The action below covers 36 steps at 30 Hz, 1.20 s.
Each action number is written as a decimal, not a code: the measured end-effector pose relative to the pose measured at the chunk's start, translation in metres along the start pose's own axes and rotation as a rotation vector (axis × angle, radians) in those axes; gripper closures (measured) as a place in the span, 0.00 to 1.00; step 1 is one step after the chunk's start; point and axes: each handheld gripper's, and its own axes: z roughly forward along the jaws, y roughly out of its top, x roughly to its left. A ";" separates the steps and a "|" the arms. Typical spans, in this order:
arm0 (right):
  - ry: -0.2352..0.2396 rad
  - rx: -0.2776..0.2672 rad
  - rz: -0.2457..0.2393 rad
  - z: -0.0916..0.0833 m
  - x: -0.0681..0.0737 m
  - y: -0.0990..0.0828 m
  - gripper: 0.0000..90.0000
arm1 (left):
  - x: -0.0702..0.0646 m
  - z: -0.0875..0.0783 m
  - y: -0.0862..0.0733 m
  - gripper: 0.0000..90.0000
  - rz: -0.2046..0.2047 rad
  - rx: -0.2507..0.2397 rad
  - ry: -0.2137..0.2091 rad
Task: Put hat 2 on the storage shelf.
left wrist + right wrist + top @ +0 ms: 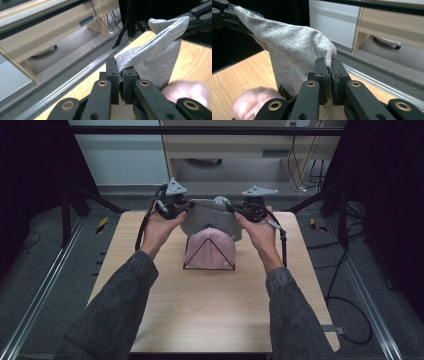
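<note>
From above my side of the surface (210,320), the high camera looks forward and down, taking in every edge and the floor beyond. My left claw (121,75) camera sits close behind its jaws, facing across the far edge toward the right claw; my right claw (329,72) camera mirrors it. All three views share the grey cloth (212,217) stretched between them.
</note>
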 end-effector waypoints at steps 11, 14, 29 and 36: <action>0.005 0.090 -0.015 0.010 0.010 -0.023 0.94 | -0.010 -0.001 -0.030 0.96 -0.006 0.072 -0.030; 0.005 0.101 -0.018 0.011 0.010 -0.026 0.94 | -0.011 0.000 -0.036 0.96 -0.023 0.088 -0.036; -0.021 0.125 -0.005 0.004 0.013 -0.033 0.70 | -0.008 -0.003 -0.052 0.71 -0.075 0.086 -0.057; -0.041 0.117 -0.036 -0.006 0.022 -0.025 0.45 | -0.009 -0.020 -0.051 0.36 -0.089 0.070 -0.046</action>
